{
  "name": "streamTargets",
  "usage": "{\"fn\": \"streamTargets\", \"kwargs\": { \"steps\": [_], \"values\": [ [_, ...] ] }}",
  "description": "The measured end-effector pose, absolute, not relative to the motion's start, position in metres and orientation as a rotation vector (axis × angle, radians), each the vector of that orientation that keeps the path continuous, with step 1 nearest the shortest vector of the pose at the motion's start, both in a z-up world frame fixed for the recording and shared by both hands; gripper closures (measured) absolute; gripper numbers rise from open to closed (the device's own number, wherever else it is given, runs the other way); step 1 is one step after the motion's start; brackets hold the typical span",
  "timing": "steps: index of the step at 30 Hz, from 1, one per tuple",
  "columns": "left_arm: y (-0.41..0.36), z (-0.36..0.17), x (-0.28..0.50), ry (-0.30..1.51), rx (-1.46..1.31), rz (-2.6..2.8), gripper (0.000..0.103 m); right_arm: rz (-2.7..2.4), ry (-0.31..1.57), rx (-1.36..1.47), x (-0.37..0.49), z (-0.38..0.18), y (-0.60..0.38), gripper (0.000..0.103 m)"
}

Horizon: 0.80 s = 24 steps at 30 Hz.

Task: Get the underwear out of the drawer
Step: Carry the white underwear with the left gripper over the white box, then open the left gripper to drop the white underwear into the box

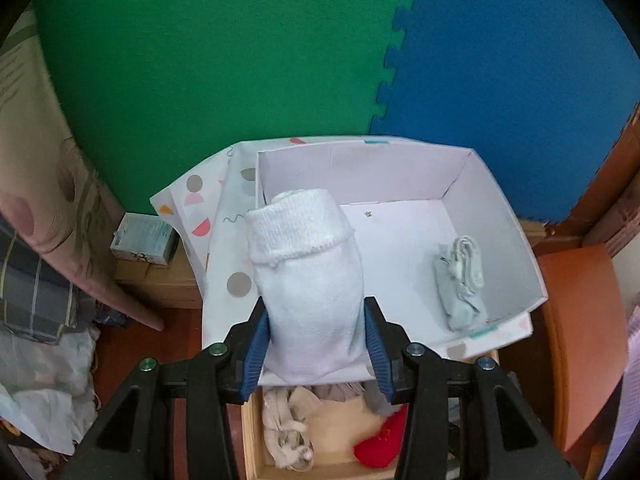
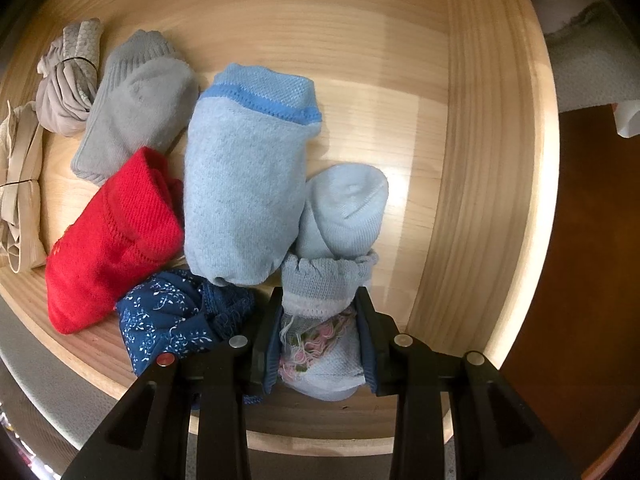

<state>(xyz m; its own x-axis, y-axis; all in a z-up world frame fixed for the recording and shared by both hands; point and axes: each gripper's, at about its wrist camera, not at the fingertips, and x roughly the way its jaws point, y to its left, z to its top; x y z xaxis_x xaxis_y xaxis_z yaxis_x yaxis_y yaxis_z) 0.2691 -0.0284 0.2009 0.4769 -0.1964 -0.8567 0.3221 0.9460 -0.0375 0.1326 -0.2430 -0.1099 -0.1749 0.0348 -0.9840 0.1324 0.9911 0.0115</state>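
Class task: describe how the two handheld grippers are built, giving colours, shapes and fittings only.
Both the left gripper and right gripper have black angular plastic frames, ribbed blue pads lining two fingers, and round silver bolt heads; one right-gripper bolt is red.
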Motion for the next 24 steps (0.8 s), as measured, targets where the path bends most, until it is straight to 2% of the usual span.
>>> {"fn": "streamTargets", "kwargs": {
  "steps": [11, 24],
  "values": [
    [-0.063, 0.129, 0.301, 1.169, 0.248, -0.298, 0.056, -0.078, 1.744, 0.132, 0.131, -0.115, -0.248, 0.072],
    [-0.073, 0.130, 0.296, 1.158, 0.322, -0.284, 0.049, -0.080, 1.749, 0.130, 0.136, -0.113, -0.251, 0.072]
  ]
}}
